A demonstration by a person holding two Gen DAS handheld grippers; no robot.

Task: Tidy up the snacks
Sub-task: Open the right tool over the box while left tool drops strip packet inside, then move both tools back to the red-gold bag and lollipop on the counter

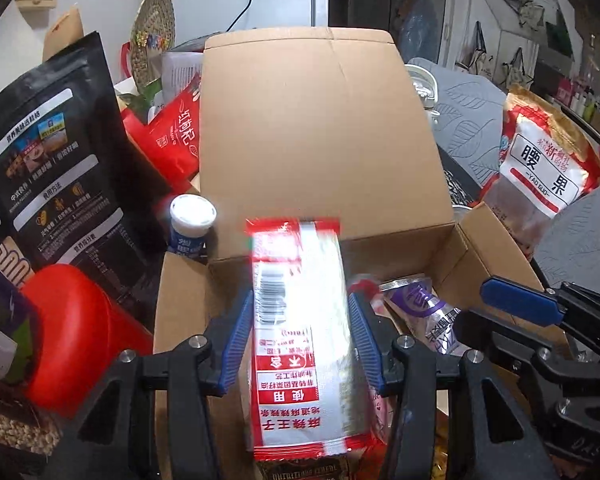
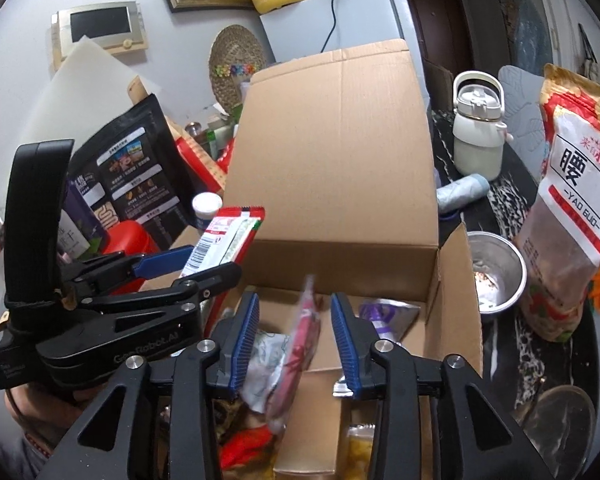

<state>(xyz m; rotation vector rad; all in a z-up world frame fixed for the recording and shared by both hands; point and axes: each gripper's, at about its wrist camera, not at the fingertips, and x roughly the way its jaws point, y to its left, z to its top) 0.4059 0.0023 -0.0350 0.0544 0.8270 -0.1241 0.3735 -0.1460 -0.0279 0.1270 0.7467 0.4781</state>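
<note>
- The left hand-held gripper point(image 1: 302, 334) is clamped on a red-and-silver snack packet point(image 1: 298, 320); both blue pads point(image 1: 240, 340) press its long edges; the packet stands up between them, over the open cardboard box point(image 1: 320, 140); in the right wrist view the same gripper point(image 2: 204, 256) comes in from the left with the packet point(image 2: 226, 240) sticking up from it, beside the box's left wall.
- The right hand-held gripper point(image 2: 294, 336) is parted; a blurred pink wrapper point(image 2: 296, 356) hangs in the gap between its pads, apart from both of them, above the box's inside; whether it touches anything beneath I cannot tell.
- Inside the box lie a purple-and-silver packet point(image 2: 384, 316), a pale crumpled wrapper point(image 2: 266, 360) and something red and something yellow lower down, too cut off to name.
- The tall rear flap of the box stands upright just behind both grippers and closes off the view beyond.
- Left of the box: a black pouch point(image 1: 52, 160), a red container point(image 1: 76, 332) and a small white-capped bottle point(image 1: 192, 220) against the box's corner.
- Right of the box on the desk point(image 2: 508, 200): a steel bowl point(image 2: 496, 272) touching the side flap, a cashew bag point(image 2: 572, 208) standing upright, and a cream-coloured flask point(image 2: 478, 132) further back.
</note>
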